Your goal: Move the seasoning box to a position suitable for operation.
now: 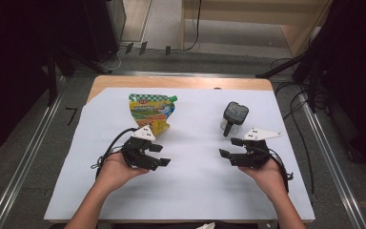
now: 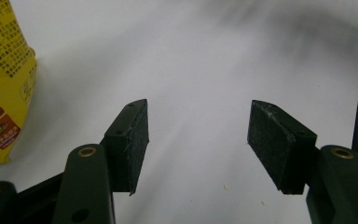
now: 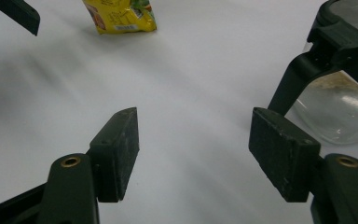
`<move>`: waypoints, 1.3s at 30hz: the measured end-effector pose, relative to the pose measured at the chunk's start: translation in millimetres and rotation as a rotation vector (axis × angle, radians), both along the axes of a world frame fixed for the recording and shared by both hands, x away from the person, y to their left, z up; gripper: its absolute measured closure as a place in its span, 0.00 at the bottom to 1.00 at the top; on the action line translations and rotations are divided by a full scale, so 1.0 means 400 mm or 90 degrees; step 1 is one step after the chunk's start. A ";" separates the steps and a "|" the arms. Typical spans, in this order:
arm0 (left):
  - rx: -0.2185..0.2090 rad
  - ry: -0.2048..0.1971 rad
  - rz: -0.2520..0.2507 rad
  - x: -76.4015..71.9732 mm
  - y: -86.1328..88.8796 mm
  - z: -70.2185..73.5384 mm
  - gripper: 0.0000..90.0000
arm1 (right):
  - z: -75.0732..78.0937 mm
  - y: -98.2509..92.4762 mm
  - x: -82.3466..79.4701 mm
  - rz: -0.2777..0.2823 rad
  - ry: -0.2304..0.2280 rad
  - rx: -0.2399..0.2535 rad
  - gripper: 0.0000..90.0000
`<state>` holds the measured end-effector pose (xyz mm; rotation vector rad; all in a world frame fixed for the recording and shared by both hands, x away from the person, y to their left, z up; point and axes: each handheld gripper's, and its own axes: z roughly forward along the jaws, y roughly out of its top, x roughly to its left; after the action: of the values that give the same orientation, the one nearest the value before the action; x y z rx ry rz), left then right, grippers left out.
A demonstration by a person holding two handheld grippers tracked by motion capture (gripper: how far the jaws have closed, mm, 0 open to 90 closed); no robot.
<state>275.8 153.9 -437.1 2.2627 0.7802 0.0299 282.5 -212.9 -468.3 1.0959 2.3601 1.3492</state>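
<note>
A yellow and green spouted pouch (image 1: 151, 110) lies flat on the white sheet at the back left; its yellow edge (image 2: 2, 88) is at the left of the left gripper view, and it shows as the pouch (image 3: 120, 16) far off in the right gripper view. A clear glass jug with a black lid and handle (image 1: 233, 117) stands at the back right, close on the right as the jug (image 3: 340, 88). My left gripper (image 1: 159, 155) is open just in front of the pouch, nothing between its jaws (image 2: 198, 140). My right gripper (image 1: 230, 147) is open in front of the jug, also empty (image 3: 193, 149).
A white sheet (image 1: 190, 191) covers the wooden table (image 1: 181, 82). Metal rails run along both sides of the table, and cables lie on the floor at the right. Dark stands rise at the back left and back right.
</note>
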 end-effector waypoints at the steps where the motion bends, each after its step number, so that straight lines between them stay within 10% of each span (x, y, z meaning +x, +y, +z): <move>1: 0.000 0.000 0.000 0.000 0.000 0.000 0.44 | 0.000 0.000 0.000 0.000 0.000 0.000 0.38; 39: 0.000 -0.029 0.011 -0.015 0.042 0.019 0.43 | 0.031 -0.099 0.050 -0.052 -0.033 -0.033 0.38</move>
<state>269.7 170.7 -429.6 2.2476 0.7759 0.0900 302.4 -252.4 -455.9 1.1160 2.2745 1.2658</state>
